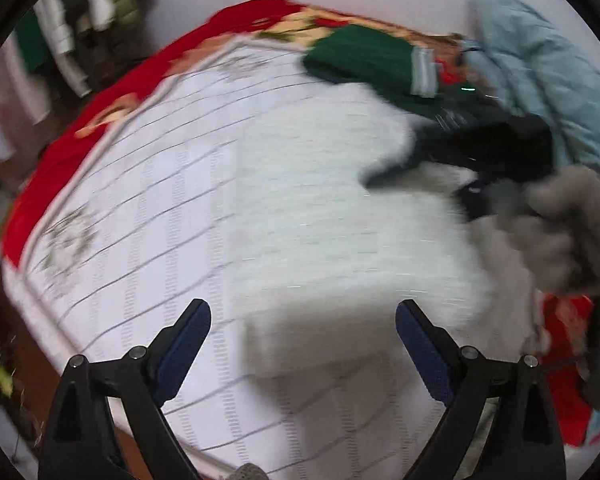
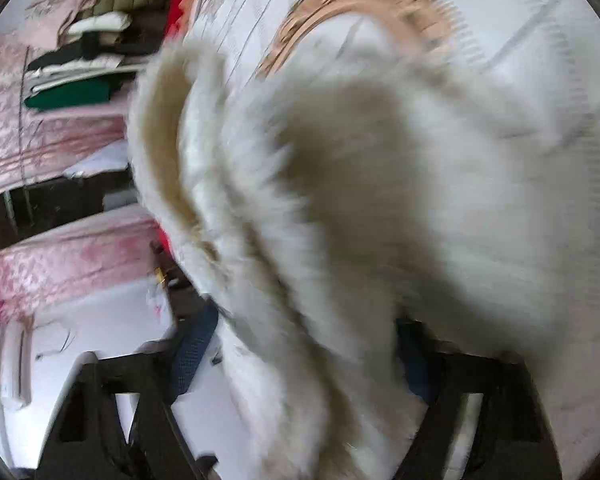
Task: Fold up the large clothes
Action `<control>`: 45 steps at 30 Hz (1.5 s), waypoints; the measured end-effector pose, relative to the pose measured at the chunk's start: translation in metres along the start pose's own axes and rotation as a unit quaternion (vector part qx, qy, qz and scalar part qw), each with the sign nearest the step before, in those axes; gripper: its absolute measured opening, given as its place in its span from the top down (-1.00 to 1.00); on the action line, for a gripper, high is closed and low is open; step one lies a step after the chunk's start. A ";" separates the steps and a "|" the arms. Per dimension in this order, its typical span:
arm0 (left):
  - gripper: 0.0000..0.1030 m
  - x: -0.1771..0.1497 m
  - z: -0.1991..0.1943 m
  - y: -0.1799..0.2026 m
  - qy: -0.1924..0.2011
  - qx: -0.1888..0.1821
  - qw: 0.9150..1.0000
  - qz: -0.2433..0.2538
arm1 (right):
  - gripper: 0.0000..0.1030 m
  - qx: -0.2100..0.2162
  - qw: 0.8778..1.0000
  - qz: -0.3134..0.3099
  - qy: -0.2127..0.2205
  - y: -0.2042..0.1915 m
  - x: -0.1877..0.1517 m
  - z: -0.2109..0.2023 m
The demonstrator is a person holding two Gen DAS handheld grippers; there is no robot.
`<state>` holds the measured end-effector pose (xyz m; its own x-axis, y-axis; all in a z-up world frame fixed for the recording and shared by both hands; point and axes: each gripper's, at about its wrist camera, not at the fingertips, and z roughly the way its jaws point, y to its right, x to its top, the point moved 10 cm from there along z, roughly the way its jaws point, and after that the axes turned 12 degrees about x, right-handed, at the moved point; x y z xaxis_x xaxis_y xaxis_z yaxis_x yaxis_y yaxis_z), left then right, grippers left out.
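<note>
Fluffy white garment (image 1: 340, 208) on the bed (image 1: 140, 208), one edge lifted

Our left gripper (image 1: 303, 334) hangs open and empty; our right gripper (image 2: 300, 356) pinches the fleece edge, which we judge could slip, undoing the fold.

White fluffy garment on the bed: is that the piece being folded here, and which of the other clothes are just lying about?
In the job:
- white fluffy garment, fabric bunched between the fingers of the right gripper
- left gripper, open above the bed cover

Lying about:
- green sweater
- light blue padded jacket
- stack of folded clothes beside the bed
</note>
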<state>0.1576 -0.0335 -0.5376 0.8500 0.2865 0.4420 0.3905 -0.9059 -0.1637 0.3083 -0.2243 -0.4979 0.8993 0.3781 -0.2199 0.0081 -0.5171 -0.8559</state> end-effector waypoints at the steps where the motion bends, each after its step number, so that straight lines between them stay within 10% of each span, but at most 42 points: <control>1: -0.83 0.000 0.006 -0.010 -0.011 0.013 1.000 -0.011 | 0.50 -0.002 1.000 -0.009 0.001 -0.006 -0.001 0.003; 7: -0.83 0.021 0.025 -0.031 -0.021 0.012 0.997 -0.077 | 0.58 -0.011 0.995 0.004 0.099 -0.022 -0.024 -0.059; 11: -0.83 0.026 0.059 0.001 -0.030 0.009 0.999 -0.039 | 0.21 -0.211 0.971 0.006 0.114 0.062 -0.020 -0.072; 15: -0.83 0.019 0.092 0.032 -0.043 0.023 0.999 0.007 | 0.14 -0.143 0.981 0.075 0.107 0.067 -0.013 -0.081; 23: -0.83 0.022 0.094 0.032 -0.049 0.023 0.998 0.010 | -0.13 -0.230 0.967 -0.007 0.107 0.004 -0.058 -0.112; 32: -0.83 0.034 0.076 0.032 -0.045 0.021 0.998 0.024 | -0.38 -0.245 0.964 0.092 0.053 0.081 -0.090 -0.061; 33: -0.83 0.040 0.071 0.030 -0.038 0.025 0.999 0.023 | -0.36 -0.260 0.960 0.078 0.062 0.070 -0.088 -0.074; 36: -0.83 0.057 0.064 0.024 -0.015 0.033 0.999 0.010 | 0.62 -0.317 0.944 0.027 0.087 0.036 -0.083 -0.112; 41: -0.92 0.092 0.063 0.011 0.002 0.029 0.999 -0.040 | 0.62 -0.234 0.959 -0.052 0.151 -0.046 -0.032 -0.119; 45: -0.95 0.108 0.077 0.001 -0.001 0.051 0.998 -0.042 | 0.62 -0.263 0.951 -0.092 0.133 -0.048 0.017 -0.085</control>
<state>0.2771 0.0204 -0.5581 0.8133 0.3618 0.4556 0.4950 -0.8418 -0.2152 0.3601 -0.2579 -0.4208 0.9395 0.3283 0.0976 0.3315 -0.7997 -0.5006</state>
